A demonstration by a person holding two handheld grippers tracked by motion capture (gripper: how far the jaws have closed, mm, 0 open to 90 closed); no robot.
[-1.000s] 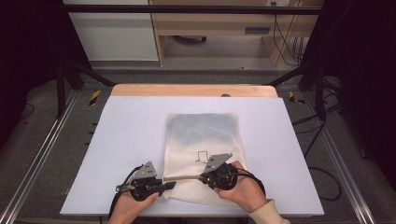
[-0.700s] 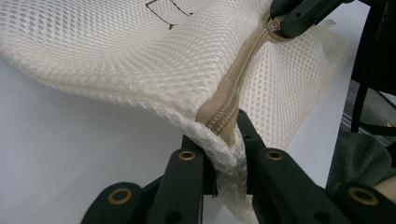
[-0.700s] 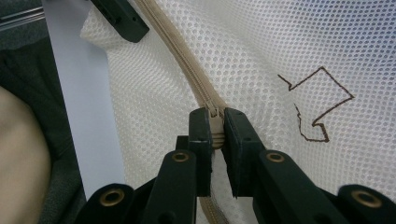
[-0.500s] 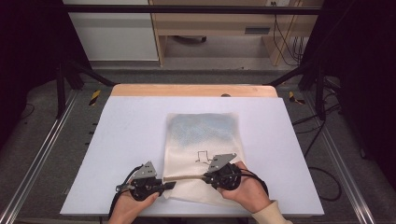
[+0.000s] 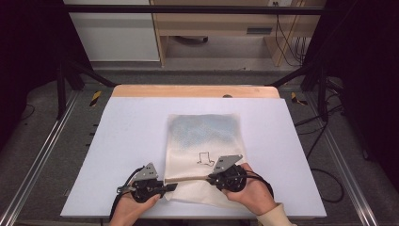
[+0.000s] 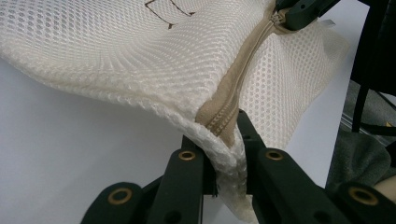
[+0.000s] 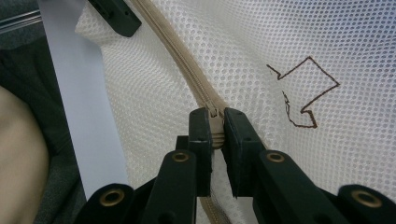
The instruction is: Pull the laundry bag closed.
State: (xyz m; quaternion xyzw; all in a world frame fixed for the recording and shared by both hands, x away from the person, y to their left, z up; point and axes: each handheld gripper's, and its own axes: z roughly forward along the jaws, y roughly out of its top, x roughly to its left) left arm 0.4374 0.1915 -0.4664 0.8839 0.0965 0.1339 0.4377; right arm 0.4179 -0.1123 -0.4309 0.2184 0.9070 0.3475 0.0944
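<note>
Cream mesh zip-up laundry bag (image 5: 202, 141) is lying flat on the white-topped bench (image 5: 127, 136), near its front edge, a bluish item showing through the mesh in the far half; can't tell what it is. Left hand-held gripper (image 5: 170, 187) is clamping the bag's near-left corner at the end of the tan zipper (image 6: 233, 88), jaws closed tight on mesh and zipper tape. Right hand-held gripper (image 5: 211, 177) is pinching the zipper's slider (image 7: 214, 114) further along the same zipper, jaws shut on it. Zipper is running taut between the two. Brown outline drawing (image 7: 303, 91) is sitting on the mesh; no readable text.
</note>
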